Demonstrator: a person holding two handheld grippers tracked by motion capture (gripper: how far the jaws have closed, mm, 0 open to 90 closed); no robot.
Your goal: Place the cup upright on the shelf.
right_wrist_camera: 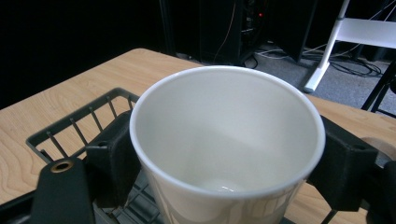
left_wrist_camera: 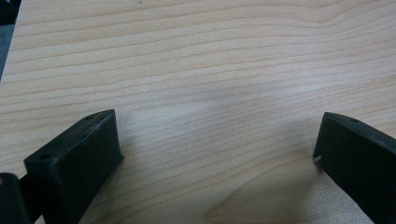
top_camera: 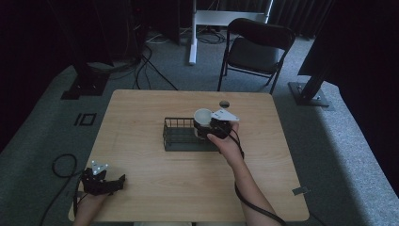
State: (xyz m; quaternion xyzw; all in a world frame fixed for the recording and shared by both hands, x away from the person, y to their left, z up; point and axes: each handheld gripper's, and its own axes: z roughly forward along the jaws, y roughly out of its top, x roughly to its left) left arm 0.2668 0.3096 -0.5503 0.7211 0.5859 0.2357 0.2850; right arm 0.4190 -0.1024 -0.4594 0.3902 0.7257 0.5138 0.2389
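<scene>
Chair (top_camera: 256,49) stands beyond table (top_camera: 141,188); right tongs (top_camera: 207,127) grip cup (top_camera: 203,116).

White cup (top_camera: 203,116), upright, open mouth up, empty inside, smooth glossy wall. Sits over the right end of the basket (top_camera: 178,137), clamped on both sides by the right gripper (top_camera: 210,125) jaws. Basket: dark wire-sided tray, rectangular, low walls, flat on the table near its middle; cup at the basket's right end.

One cup (top_camera: 203,116), one wire basket (top_camera: 181,135), two tools.
</scene>
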